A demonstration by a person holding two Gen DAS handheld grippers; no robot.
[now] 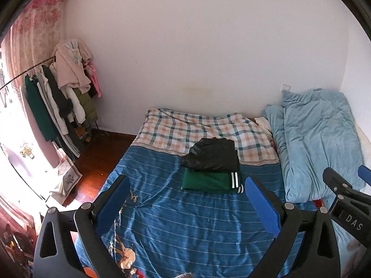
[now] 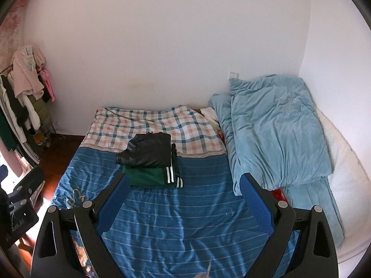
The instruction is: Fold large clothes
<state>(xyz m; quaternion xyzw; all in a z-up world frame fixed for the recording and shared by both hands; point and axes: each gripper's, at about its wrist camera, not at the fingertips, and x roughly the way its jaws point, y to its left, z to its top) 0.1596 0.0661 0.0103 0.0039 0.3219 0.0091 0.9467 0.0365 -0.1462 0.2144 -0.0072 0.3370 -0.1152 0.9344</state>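
On the bed [image 1: 162, 220], at the seam where the blue striped cover meets the plaid blanket [image 1: 185, 127], sit two folded garments in one stack; the black jacket [image 1: 212, 155] lies on top of the green garment [image 1: 206, 181], whose white-striped cuff faces right; I hold my left gripper [image 1: 187, 199] above the blue cover with its blue-padded fingers spread wide and nothing between them; my right gripper [image 2: 183, 197] is likewise released and empty, hovering over the same cover, its left pad overlapping the green garment's near corner in the right wrist view, though contact cannot be judged; beside the stack, to the right, lies a light blue quilt [image 2: 276, 127]; at far left stands a clothes rack [image 1: 58, 97] hung with coats.
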